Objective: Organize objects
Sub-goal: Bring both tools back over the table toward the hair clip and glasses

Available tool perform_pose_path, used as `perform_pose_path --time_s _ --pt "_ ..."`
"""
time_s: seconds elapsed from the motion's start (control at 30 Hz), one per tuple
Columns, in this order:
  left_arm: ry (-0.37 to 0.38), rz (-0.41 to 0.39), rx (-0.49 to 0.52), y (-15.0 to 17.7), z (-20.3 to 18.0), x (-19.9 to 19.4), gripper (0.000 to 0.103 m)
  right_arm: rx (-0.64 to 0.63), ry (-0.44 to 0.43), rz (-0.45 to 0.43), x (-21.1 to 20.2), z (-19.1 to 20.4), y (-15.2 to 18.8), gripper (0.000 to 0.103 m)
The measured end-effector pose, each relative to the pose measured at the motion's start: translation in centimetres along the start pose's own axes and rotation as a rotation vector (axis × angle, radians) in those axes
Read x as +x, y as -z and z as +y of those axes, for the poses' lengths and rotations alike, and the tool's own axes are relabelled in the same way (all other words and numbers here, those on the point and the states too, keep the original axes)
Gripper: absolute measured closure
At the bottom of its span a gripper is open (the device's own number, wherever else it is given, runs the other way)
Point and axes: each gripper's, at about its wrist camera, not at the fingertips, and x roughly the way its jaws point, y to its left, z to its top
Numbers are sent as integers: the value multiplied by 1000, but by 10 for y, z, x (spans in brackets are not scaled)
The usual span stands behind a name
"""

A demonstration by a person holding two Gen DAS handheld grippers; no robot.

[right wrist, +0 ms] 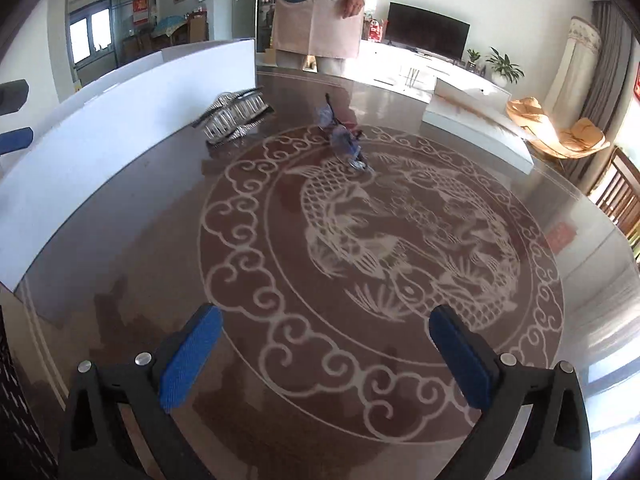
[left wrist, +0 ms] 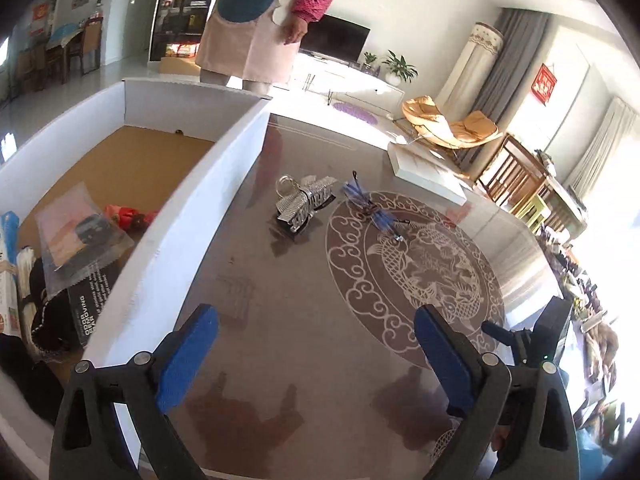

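Two spread-fingered grippers, left (left wrist: 316, 344) and right (right wrist: 326, 344), white box (left wrist: 168, 248) alongside.

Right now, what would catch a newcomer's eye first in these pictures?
First, the big pale fish-and-cloud medallion set in the glossy brown table. Beyond it lie a shiny silver metal object and a small blue bundle. At the table's left edge stands a white-walled cardboard box, already holding packets.
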Motion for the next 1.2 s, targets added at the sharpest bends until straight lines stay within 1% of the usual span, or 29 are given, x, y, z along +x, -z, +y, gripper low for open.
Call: perform_pose_path --time_s 0.07,0.1,0.17,0.23,0.27,0.4,0.47,0.53,0.63,0.7,1.2 --pt "-85 9 77 10 -22 20 3 49 -2 7 -2 -18 15 0" --pt "-120 11 104 14 -30 30 3 60 -3 10 -3 -21 15 0" --pt "-158 22 129 21 -37 48 3 50 10 -6 -5 -17 12 0" --pt "-164 30 129 28 -33 62 3 25 22 20 0 -8 11 0" --pt "-166 37 128 33 -33 68 3 31 22 17 0 -9 10 0" --pt "-162 83 145 49 -34 91 3 81 -40 40 10 -15 11 0" --pt "-160 107 155 52 -36 99 3 90 -31 41 10 -16 11 0" --pt "-178 101 181 54 -40 102 3 90 -31 40 10 -16 11 0" --pt "-174 97 189 54 -42 102 2 90 -30 41 11 -15 11 0" --pt "-170 102 193 54 -43 103 0 90 -31 41 11 -15 11 0" --pt "-169 103 194 53 -43 104 0 90 -31 41 11 -15 11 0"
